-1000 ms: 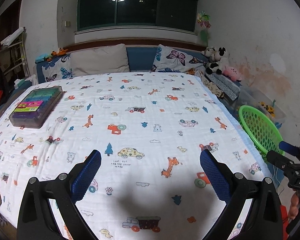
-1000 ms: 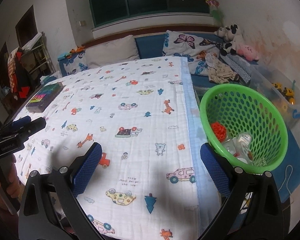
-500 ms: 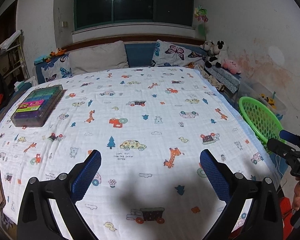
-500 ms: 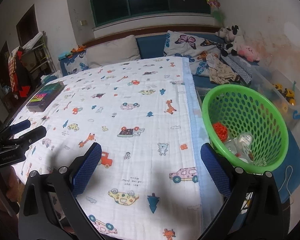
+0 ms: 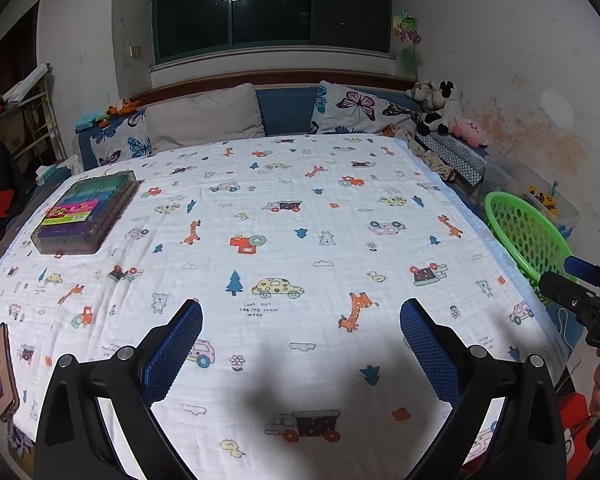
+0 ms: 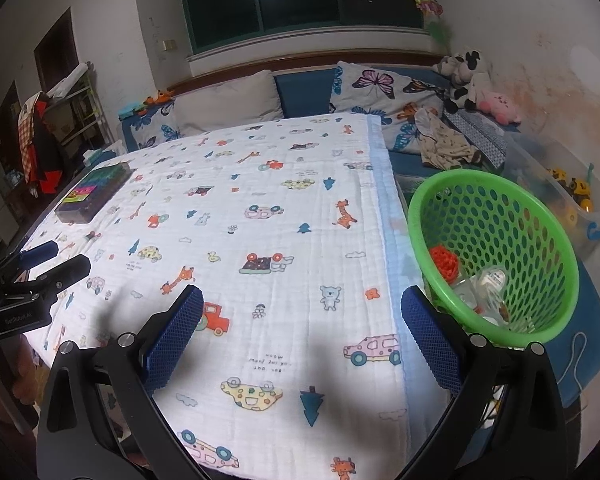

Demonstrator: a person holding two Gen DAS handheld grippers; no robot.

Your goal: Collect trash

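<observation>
Trash (image 6: pixel 474 280) is sitting in the bottom of the green perforated basket (image 6: pixel 496 192), which is tilted toward the camera just off the right edge of the bed, so you can see right into it: an orange netted thing (image 6: pixel 444 261) on the left side, then some clear plastic and white bits piled next to it, too jumbled to name properly. The basket's rim (image 5: pixel 512 216) also pokes into the left wrist view at the far right. The bed is covered with a white blanket (image 5: pixel 300 248) printed with cars, giraffes and little trees. Over on the far left of it there's a clear box of colourful pieces (image 5: pixel 86 212), and a phone-looking thing (image 5: pixel 2 368) lies near the left edge, close to the camera. Left tool (image 5: pixel 300 344) hovers over the near part of the blanket with its blue pads spread wide, nothing between them. Right tool (image 6: pixel 302 336) is the same deal, fingers wide apart and holding nothing, with the basket just past its right finger. Pillows with butterflies (image 6: pixel 380 84) and some plush toys (image 6: pixel 466 76) are up at the head end.
</observation>
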